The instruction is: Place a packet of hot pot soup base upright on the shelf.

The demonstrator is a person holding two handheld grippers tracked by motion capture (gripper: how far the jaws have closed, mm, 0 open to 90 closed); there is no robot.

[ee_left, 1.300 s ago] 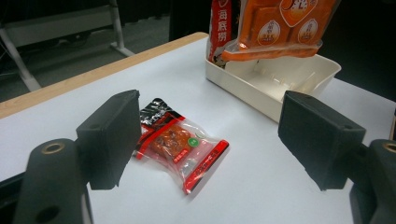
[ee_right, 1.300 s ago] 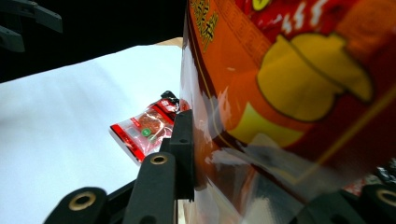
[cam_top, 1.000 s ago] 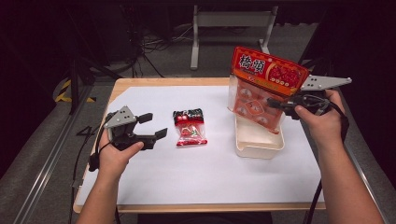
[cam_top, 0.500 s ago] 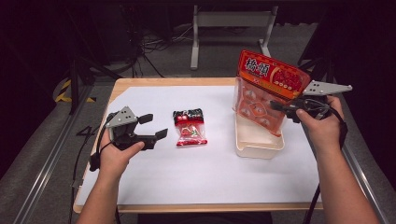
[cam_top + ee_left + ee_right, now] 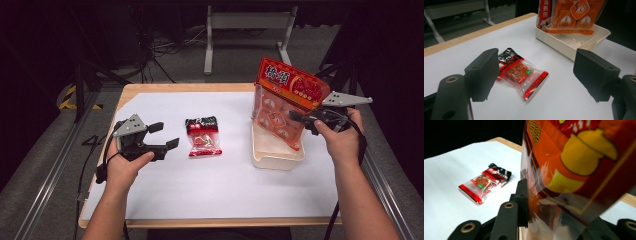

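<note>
The right gripper is clamping the big orange bag at the right of the high view and lowering it; since a second ago its bottom edge has sunk into the cream tray, probably touching the floor already. At lower left, the left gripper is waiting wide and empty, facing the small red packet at mid-frame.

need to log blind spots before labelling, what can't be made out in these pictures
- Right claw, high view: its tips are hidden behind the big orange bag that it grips.
- Big orange bag, right gripper view: cut off by the top and right edges, its print a close blur.
- White tray, high view: the bag covers much of its floor, so other contents cannot be told.
- Small red packet, high view: its label is too small to read.
</note>
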